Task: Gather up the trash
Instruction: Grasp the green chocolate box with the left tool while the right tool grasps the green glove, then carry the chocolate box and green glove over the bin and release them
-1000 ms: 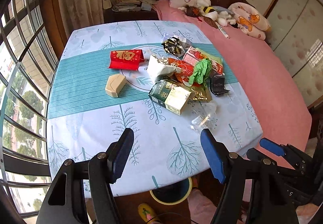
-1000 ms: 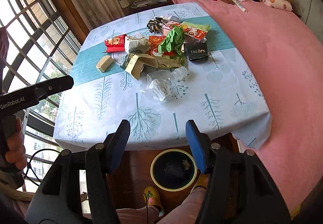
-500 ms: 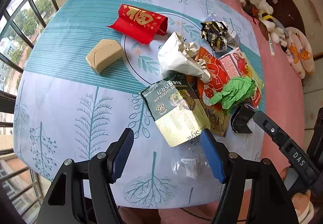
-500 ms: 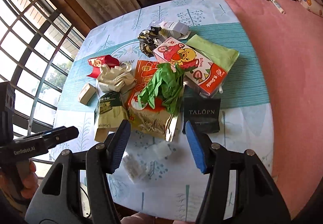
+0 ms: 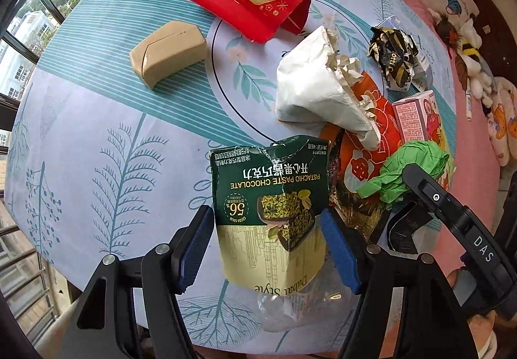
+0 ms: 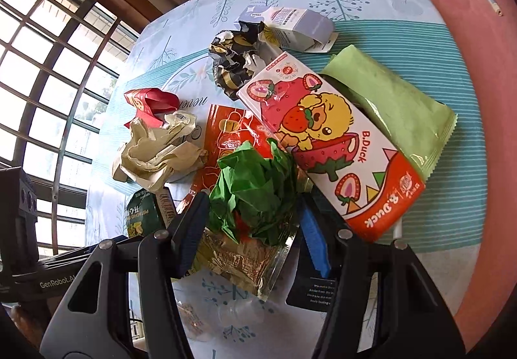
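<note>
the left claw hangs open over the near part of the worktop, its two blue pads set on either side of the green and cream pistachio chocolate packet, close to its edges but with no visible squeeze on it. beyond that packet lie a crumpled white paper bag, a tan cardboard box on the teal stripe, and a red envelope with gold print farther back. a crushed black and gold wrapper sits to the right of the white bag. a clear plastic piece lies under the near end of the chocolate packet.

the right claw is also open, its pads flanking the crumpled green paper, which rests on an orange foil bag. whether the pads touch the paper cannot be told. just right of it lies the b.duck carton, tilted across a pale green pouch. a white and lilac carton lies at the far side, beside the black and gold wrapper. a black card with white print lies by the right pad. the pink bed borders the worktop on the right.
</note>
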### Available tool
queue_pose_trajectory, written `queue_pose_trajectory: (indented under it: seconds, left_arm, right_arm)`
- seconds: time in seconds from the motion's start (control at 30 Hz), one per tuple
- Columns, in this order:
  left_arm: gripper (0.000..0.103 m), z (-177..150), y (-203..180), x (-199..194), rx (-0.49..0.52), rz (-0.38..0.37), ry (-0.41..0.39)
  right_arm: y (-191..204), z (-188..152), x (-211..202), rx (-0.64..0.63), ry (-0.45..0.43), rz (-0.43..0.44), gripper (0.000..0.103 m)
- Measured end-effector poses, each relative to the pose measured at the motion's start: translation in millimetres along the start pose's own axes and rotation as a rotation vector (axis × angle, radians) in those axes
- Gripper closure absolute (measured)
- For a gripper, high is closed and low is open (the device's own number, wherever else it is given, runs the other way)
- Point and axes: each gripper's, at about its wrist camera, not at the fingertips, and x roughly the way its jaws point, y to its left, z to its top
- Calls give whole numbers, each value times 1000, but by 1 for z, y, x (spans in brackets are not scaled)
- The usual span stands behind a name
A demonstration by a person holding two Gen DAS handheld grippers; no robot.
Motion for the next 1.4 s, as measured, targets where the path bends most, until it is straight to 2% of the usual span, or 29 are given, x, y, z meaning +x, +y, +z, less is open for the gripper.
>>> queue_pose_trajectory:
  seconds: [0.27,0.43,0.53,0.57,0.63,0.77,0.93,1.2,1.4]
  left_arm:
    - [33,-9,-10,-2,53,94,-36]
    - [32,-10,-2,8,24,99,-13]
    - [30,-12,0,15,-1,67,-5]
    - [30,-13,-1,16,-3,64,-8]
    - [29,-14,-2,18,-7,58,-11]
    - [30,-16,-1,22,-8,54,-14]
    - [40,-22,1,20,8,53,-54]
    - [43,-32,16,-14,42,55,-121]
    - [43,-44,17,-54,109,60,-186]
  right_arm:
    - [2,-3,7,-44,18,9,50]
    - [2,-6,8,-41,17,16,50]
    - [4,-7,10,-49,18,18,50]
    - [5,-8,12,-55,26,17,52]
    - [7,-11,20,-76,56,-15,67]
    - [8,-18,21,-103,36,-24,72]
    - [7,-19,8,-105,-9,-10,74]
    - [14,-28,-21,-115,-49,40,74]
    - [26,-53,-39,-90,-59,74,74]
